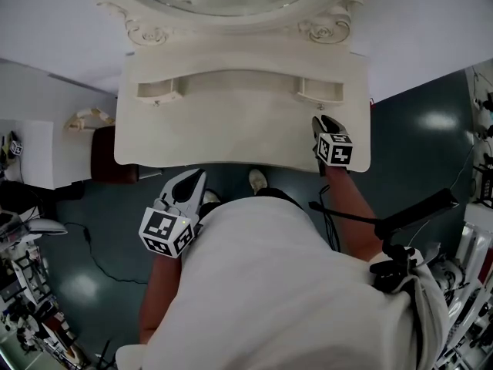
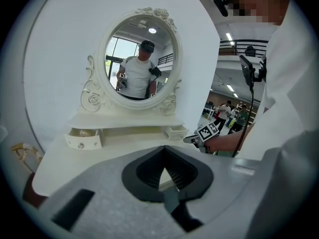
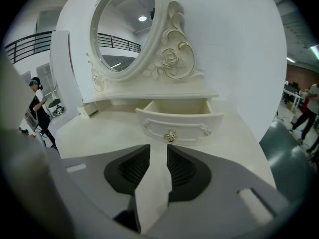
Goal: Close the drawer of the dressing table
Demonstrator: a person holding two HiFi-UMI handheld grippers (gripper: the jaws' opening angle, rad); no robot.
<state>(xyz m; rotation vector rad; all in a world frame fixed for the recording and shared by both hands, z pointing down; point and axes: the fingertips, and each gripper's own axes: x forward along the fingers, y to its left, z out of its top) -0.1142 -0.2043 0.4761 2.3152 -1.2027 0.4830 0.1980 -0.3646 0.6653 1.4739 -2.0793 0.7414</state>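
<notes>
While the right drawer point(image 3: 174, 126) is standing pulled out at the dressing table's point(image 1: 231, 133) far right, the right gripper point(image 3: 158, 149) is hovering just before its front, claw spread and empty. I judge this the approach; next comes a straight push. The left drawer point(image 2: 83, 139) is gaping too. The left gripper point(image 2: 164, 152), claw pressed together, is hanging off the near edge. The drawer runners are hidden.
</notes>
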